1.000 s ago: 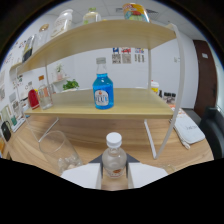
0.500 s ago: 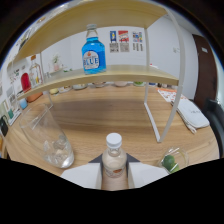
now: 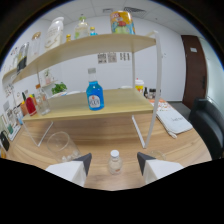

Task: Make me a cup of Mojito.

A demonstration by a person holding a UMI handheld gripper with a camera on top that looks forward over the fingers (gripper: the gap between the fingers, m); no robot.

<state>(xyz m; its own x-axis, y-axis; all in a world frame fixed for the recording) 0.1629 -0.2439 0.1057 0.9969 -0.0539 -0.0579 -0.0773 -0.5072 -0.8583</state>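
Mojito prep: tool [image 3: 114,161] released, small bottle [image 3: 115,162] standing between fingers; glass [image 3: 62,146] probably empty at 10 o'clock—retreat straight.

A small clear plastic bottle with a white cap [image 3: 115,162] stands upright on the wooden bench, beside an empty clear glass [image 3: 62,146].

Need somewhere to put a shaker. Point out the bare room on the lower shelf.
Free: lower shelf right of the blue bottle, up to the small jars. Crowded: its left end, with bottles and plant.
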